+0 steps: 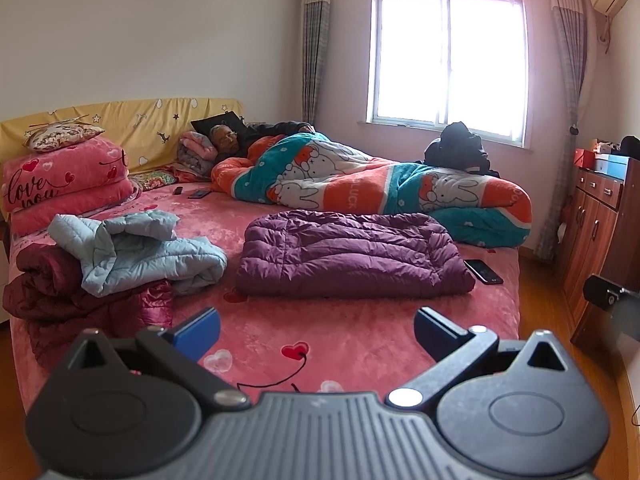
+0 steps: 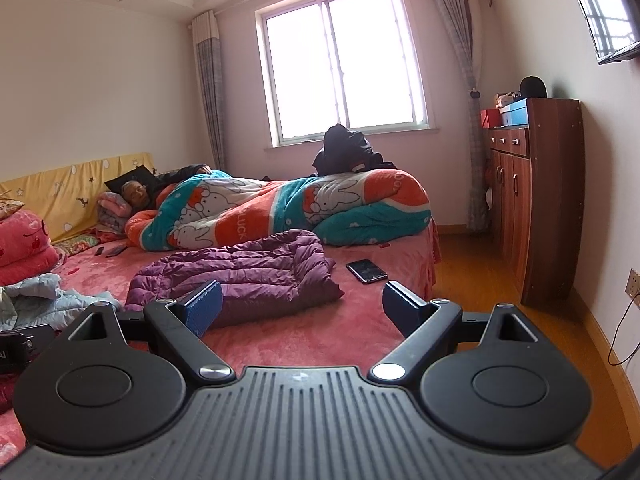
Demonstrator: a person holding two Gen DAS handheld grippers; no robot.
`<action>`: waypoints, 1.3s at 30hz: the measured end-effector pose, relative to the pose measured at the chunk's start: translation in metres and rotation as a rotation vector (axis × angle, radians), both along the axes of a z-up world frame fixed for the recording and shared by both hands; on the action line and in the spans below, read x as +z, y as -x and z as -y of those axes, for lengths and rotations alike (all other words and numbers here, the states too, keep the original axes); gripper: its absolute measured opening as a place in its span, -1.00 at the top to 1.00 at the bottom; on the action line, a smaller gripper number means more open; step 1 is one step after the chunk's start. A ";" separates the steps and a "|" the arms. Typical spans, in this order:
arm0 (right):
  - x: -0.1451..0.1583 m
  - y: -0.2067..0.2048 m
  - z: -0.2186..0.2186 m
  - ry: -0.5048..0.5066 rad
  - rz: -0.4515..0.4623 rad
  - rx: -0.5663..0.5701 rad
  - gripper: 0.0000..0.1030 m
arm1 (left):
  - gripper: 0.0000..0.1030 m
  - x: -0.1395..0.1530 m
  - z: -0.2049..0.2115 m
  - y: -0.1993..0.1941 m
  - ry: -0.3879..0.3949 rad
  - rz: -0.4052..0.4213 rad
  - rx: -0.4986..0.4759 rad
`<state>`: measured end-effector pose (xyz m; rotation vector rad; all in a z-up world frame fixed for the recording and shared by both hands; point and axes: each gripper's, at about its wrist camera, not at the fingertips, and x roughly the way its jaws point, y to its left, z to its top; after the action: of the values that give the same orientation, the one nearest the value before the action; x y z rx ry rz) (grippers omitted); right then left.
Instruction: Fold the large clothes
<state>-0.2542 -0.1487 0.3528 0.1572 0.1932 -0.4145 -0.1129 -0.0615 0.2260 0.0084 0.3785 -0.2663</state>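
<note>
A purple quilted down coat (image 1: pixel 352 256) (image 2: pixel 240 276) lies folded into a flat rectangle in the middle of the pink bed (image 1: pixel 360 332). A light blue padded jacket (image 1: pixel 136 252) (image 2: pixel 36 300) lies crumpled at the left on top of a dark red padded coat (image 1: pixel 52 296). My left gripper (image 1: pixel 316 330) hovers over the bed's near edge, open and holding nothing. My right gripper (image 2: pixel 300 306) is open too, short of the purple coat's near right corner, with nothing between its fingers.
A person lies under a bunny-print quilt (image 1: pixel 360 184) along the bed's far side. A phone (image 1: pixel 483 271) (image 2: pixel 367 271) rests right of the purple coat; remotes (image 1: pixel 196 193) lie near the pillows. Pink folded blankets (image 1: pixel 64 180) stack at left. A wooden cabinet (image 2: pixel 528 200) stands at right.
</note>
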 end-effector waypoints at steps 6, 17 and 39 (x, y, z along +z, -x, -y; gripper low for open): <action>-0.003 -0.003 0.000 -0.001 -0.005 0.004 -1.00 | -0.98 -0.004 0.003 -0.002 -0.003 -0.002 0.000; -0.008 -0.008 0.007 -0.007 -0.016 0.013 -1.00 | -0.98 -0.014 0.009 -0.008 -0.019 -0.007 0.009; -0.025 -0.033 0.041 -0.032 -0.069 0.023 -1.00 | -0.98 -0.039 0.028 -0.025 -0.022 -0.042 -0.003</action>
<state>-0.2215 -0.1896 0.3274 0.1718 0.2695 -0.3949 -0.0877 -0.0892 0.1870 0.0251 0.4231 -0.2653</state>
